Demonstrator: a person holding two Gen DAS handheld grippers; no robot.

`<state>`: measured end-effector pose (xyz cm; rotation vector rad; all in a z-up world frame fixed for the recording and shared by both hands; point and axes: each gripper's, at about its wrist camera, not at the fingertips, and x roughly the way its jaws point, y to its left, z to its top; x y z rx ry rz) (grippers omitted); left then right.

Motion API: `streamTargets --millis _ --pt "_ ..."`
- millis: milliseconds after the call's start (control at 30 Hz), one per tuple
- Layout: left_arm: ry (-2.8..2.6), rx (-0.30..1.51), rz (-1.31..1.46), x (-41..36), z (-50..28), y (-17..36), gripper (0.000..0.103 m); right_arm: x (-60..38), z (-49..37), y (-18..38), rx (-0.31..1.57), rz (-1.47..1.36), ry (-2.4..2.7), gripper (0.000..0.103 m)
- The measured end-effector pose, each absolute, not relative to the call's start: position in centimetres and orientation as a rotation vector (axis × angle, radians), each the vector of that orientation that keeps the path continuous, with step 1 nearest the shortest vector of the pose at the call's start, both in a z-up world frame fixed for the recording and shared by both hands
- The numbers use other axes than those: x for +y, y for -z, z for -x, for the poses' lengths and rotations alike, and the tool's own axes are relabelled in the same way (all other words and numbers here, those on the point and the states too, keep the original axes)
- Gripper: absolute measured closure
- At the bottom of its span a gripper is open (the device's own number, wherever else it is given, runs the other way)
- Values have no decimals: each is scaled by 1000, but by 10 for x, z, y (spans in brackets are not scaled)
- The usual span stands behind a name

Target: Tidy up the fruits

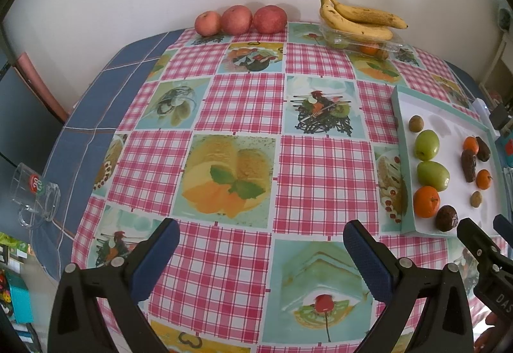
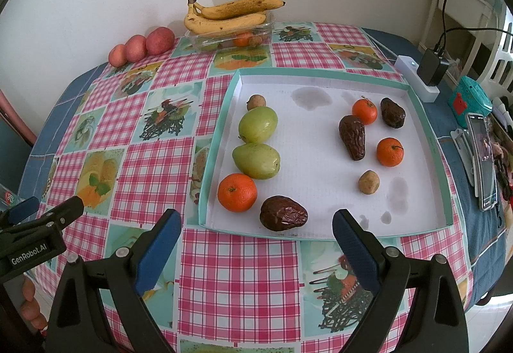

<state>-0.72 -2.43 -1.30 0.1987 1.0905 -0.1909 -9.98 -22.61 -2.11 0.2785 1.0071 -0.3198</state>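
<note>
Two hand-held claws hover above a bench draped in a pink-checked oilcloth, both spread wide and holding nothing. The right claw [image 2: 256, 229] faces a shallow white tray [image 2: 320, 141] with a teal rim, which carries the loose fruit: two green pears [image 2: 258, 141] and an orange mandarin [image 2: 237, 192] down its left side, a wrinkled dark date [image 2: 283, 213] at the near edge, and more dates, two small mandarins and small brown fruits scattered to the right. That nearest date lies just ahead of the right claw, slightly left of the far-side finger, with the tray rim between them. The left claw [image 1: 261, 244] points at bare cloth, the tray well off to its right.

Against the wall sit three red apples [image 1: 240, 19] and a bunch of bananas [image 2: 229, 15] resting on a clear plastic punnet [image 2: 231, 39].

The dates look soft and sticky and would likely need a light squeeze across the middle; the mandarins seem firm but round and prone to rolling, best taken across the widest part. The pears appear heavier and smooth-skinned.
</note>
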Motion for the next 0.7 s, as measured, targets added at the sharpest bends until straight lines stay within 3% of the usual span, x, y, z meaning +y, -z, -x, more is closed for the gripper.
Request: streamTargets --millis 700 --pt "177 1101 -199 -22 6 15 0 -224 100 21 1008 -278 322 8"
